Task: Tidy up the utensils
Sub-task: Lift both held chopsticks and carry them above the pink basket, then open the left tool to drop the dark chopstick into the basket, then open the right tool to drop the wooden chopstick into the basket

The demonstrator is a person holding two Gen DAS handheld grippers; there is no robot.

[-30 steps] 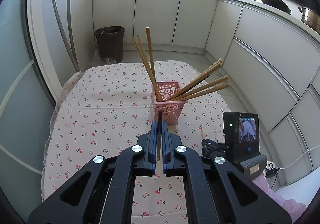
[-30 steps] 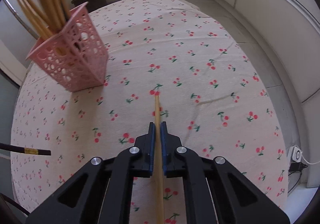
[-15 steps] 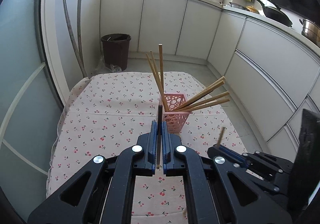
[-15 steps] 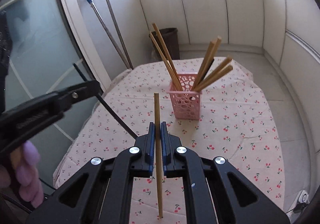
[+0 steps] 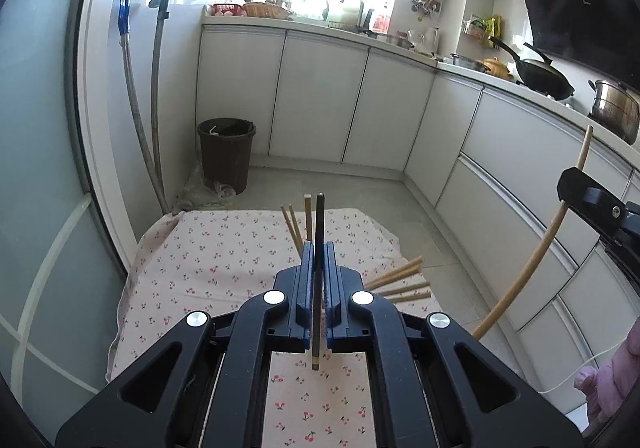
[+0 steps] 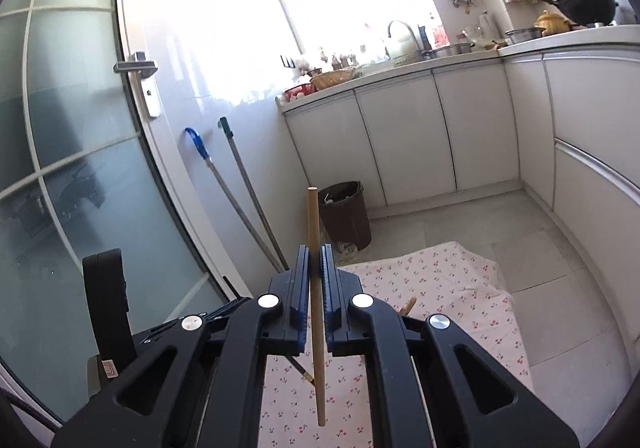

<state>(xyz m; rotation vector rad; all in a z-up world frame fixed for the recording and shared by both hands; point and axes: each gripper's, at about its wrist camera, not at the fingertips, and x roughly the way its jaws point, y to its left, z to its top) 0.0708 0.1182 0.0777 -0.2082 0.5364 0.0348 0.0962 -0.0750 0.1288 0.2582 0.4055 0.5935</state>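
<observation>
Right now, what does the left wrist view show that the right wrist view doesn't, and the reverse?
Only the left wrist view: the wooden chopsticks fanning out beyond the left gripper, and a steel pot.

Only the right wrist view: the door handle and sink tap.

Both: the cherry-print cloth, brown bin, black wok, the dark chopstick clamped in the left gripper, and the light chopstick clamped in the right gripper.

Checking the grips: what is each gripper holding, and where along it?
Left gripper: dark chopstick, near its lower end. Right gripper: wooden chopstick, mid-length.
</observation>
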